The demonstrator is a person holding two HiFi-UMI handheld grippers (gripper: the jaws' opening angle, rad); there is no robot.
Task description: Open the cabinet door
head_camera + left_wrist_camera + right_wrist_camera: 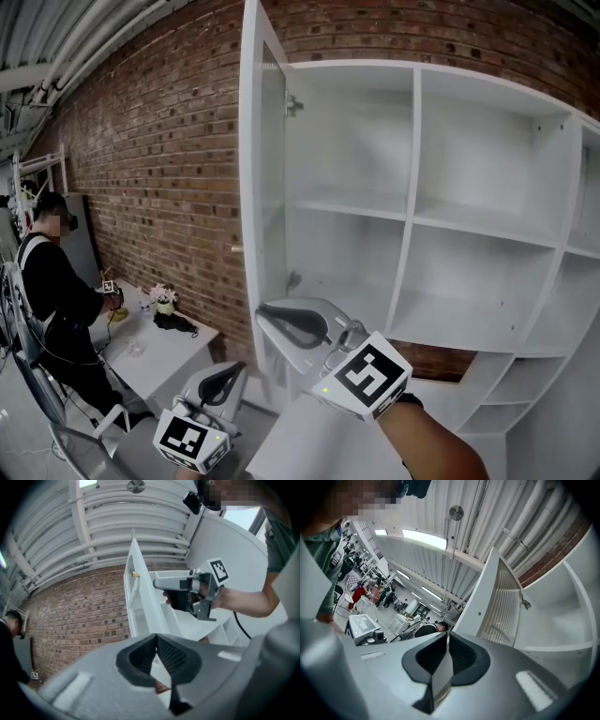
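Head view: the white cabinet (412,216) fills the frame from 12 to 4 o'clock; its cabinet door (251,187) stands swung open, edge-on, at 11 o'clock, in front of the brick wall (159,159); the right hand-held gripper (277,317) sits near centre at 6 o'clock, with its tips just beside the door's lower edge; the left hand-held gripper (230,375) hangs lower, at 7 o'clock; a person (52,291) stands at 9 o'clock by a white surface (164,361).

Left gripper view: the left hand-held gripper (156,641) is closed, its pads meeting at the tips with nothing between them; the open door (133,606) rises at 12 o'clock, with a small knob (135,574) on its outer face; the right hand-held gripper (157,582) reaches in from 2 o'clock, its tips close to the door's inner side.

Right gripper view: the right hand-held gripper (446,639) has its jaws together and grips nothing; the door (480,606) stands apart at 1 o'clock; a hinge (526,603) shows beside it; a cabinet shelf (553,646) lies at 3 o'clock.
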